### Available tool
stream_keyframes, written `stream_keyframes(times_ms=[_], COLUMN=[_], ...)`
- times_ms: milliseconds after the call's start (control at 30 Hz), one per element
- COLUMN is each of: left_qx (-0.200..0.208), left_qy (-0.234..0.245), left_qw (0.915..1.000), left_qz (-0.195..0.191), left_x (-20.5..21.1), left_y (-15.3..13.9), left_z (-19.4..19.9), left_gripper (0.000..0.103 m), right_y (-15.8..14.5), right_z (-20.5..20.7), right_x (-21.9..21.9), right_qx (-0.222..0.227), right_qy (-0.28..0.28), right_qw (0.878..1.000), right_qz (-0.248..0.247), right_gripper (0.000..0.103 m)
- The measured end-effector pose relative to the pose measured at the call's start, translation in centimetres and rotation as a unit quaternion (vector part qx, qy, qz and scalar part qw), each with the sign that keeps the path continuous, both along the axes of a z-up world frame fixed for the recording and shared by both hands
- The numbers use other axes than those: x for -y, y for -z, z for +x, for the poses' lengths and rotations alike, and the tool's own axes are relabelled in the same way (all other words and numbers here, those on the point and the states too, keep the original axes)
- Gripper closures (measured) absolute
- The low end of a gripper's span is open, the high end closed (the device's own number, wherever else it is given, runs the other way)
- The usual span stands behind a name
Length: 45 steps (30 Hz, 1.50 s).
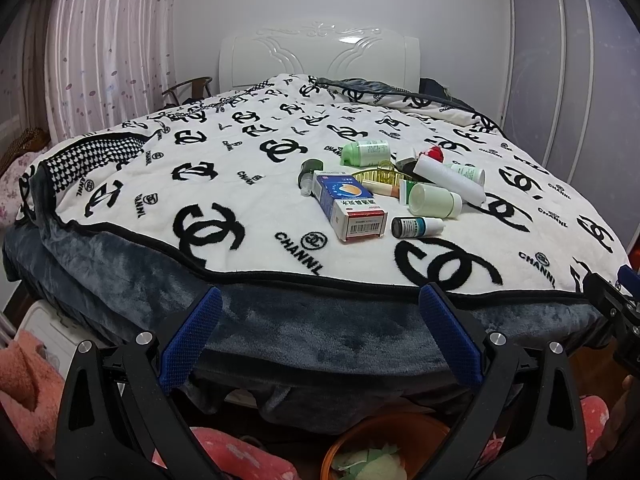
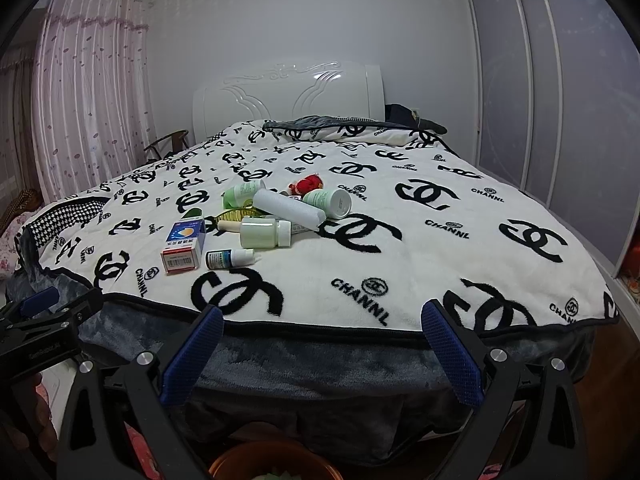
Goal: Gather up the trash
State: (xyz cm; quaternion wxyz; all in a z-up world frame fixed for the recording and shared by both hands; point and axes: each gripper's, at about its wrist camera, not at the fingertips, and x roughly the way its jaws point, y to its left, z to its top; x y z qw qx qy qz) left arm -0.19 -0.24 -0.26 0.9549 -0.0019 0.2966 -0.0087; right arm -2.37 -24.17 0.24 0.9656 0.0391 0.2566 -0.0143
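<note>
A heap of trash lies on the bed's white blanket: a blue and white medicine box, a small dropper bottle, pale green bottles, a white tube, a yellow comb and a red item. My left gripper is open and empty, short of the bed's near edge. My right gripper is open and empty, also at the near edge. Both are well short of the heap.
An orange bin with some waste in it stands on the floor below the grippers. A white headboard is at the far end, curtains on the left, wardrobe doors on the right. Pink fabric lies at lower left.
</note>
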Motion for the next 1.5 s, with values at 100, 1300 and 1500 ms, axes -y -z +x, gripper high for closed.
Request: stream_keyframes(times_ms=[100, 1300, 1500], left_qx=[-0.004, -0.218, -0.170], left_qy=[0.001, -0.048, -0.022], left_qw=[1.0000, 0.9720, 0.9812], left_qz=[-0.005, -0.074, -0.089], left_x=[0.0, 1.0, -0.2], left_y=[0.3, 3.0, 0.3], left_z=[0.1, 22.8, 19.8], left_gripper=[0.007, 0.050, 0.050], right_y=[0.0, 3.5, 3.4], right_z=[0.1, 0.9, 1.0], right_x=[0.1, 2.0, 1.4], right_qx=[0.000, -0.039, -0.041], right_qy=[0.000, -0.017, -0.022], right_qw=[1.000, 0.998, 0.998], right_qz=[0.000, 0.045, 0.039], right_gripper=[0.005, 0.005, 0.005])
